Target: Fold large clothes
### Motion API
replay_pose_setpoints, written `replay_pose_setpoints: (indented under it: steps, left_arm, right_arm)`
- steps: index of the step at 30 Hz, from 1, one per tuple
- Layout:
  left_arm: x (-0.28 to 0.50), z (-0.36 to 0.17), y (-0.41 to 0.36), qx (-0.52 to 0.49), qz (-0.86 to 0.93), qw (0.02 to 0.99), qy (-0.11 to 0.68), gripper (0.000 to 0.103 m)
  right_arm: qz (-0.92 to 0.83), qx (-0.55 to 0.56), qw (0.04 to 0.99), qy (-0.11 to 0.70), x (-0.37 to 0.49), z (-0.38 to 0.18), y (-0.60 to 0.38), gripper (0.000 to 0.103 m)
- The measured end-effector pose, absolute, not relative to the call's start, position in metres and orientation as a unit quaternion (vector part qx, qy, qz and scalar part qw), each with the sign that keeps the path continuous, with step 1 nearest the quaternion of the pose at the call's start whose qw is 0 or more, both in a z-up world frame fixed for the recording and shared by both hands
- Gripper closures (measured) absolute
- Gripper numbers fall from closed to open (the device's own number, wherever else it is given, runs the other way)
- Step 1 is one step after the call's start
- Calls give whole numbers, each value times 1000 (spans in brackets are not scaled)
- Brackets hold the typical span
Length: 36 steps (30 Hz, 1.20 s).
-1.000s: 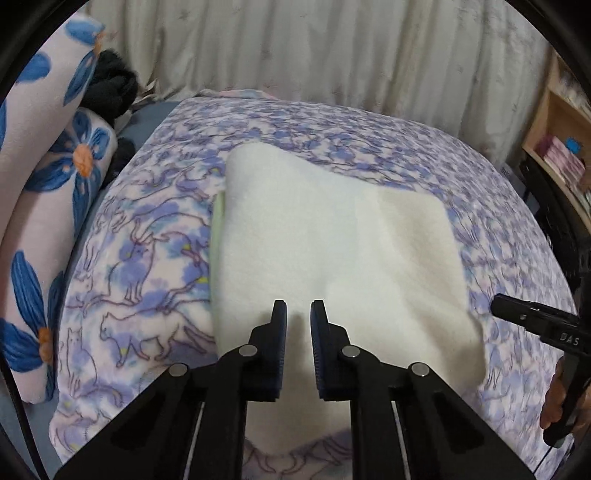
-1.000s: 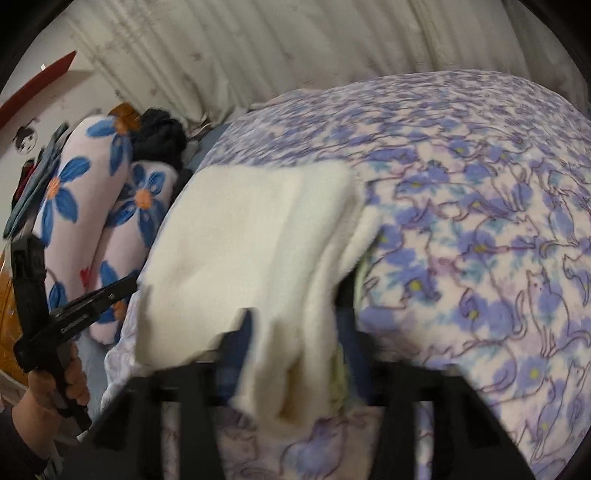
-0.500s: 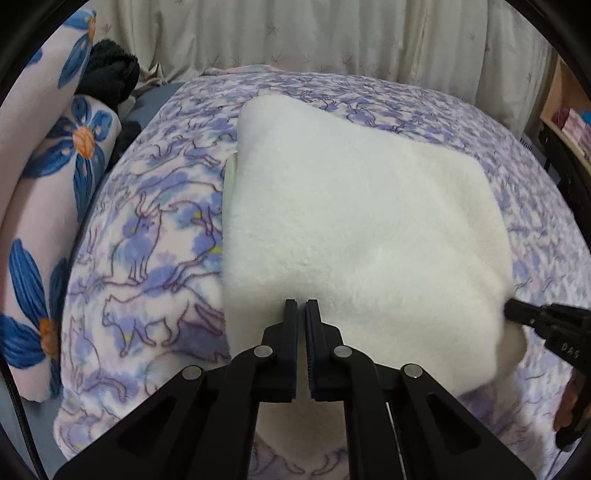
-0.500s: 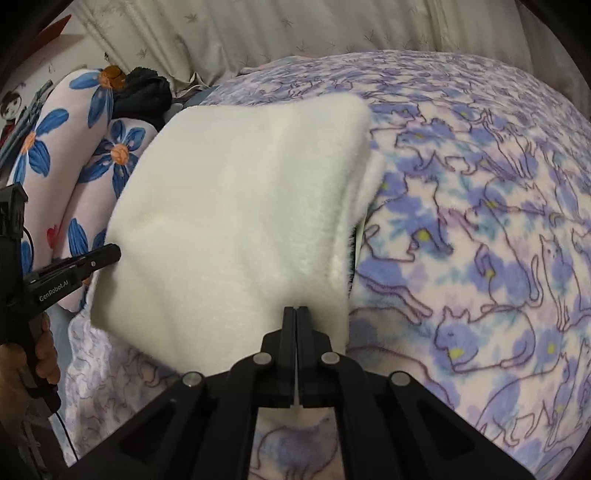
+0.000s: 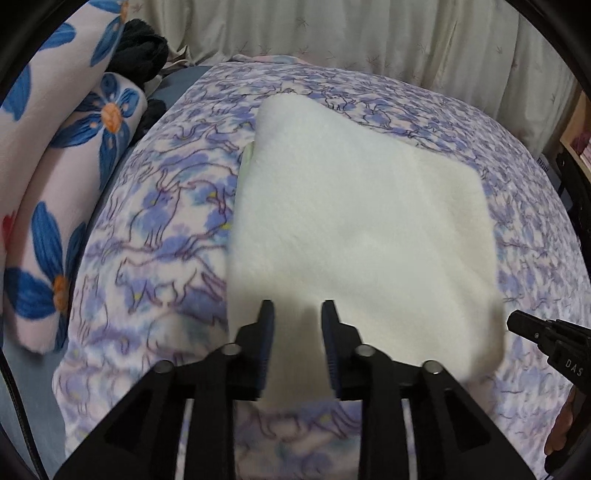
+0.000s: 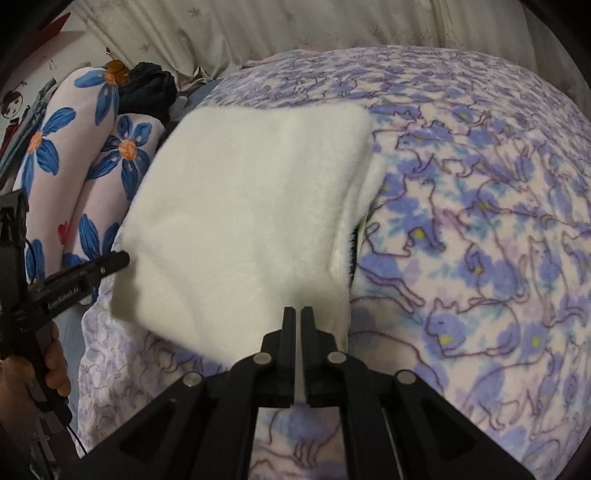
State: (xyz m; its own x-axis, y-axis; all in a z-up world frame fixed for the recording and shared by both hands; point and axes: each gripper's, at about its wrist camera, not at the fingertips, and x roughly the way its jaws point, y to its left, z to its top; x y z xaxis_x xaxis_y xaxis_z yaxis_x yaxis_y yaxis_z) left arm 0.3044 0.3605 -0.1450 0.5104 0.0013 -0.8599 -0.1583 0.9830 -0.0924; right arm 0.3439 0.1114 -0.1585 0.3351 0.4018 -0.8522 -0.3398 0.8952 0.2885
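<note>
From the left wrist we see our left gripper (image 5: 297,314) with jaws standing wide over the near edge of the cream fleece garment (image 5: 354,229), holding nothing; the garment lies folded on the cat-print blanket (image 5: 166,229), its long axis running away from us toward the curtain (image 5: 369,33). From the right wrist, our right gripper (image 6: 298,321) shows jaws nearly together at the garment's near edge; we cannot tell whether cloth is pinched. We judge a fold just laid; next, both grippers need fresh grips for another fold.
</note>
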Motion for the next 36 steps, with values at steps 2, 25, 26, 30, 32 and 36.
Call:
replay_pose_setpoints:
  steps: [2,25,26,30,32,36]
  left_arm:
    - [291,-134,353,-86,49,866,489,61]
    - [78,16,155,-151,11,866,477,16]
    - [67,20,144,-149,10,865,479,15]
    - [28,29,107,-133,5,861,491,15]
    - [7,31,90,-132,6,858,496,15]
    - [-26,26,56,-120,12,853,508,15]
  right_arm:
    - [228,29,817,530,339,-147,105,100]
    - [229,7,786,574,150,-28,-76,96]
    - [227,6,785,576,144,-28,-82,89]
    - [208,7,784,584,105,-25,-116,63]
    - [198,6,784,589,88,-25,-131,62]
    - [177,22,783,596,59,-25,-161,62]
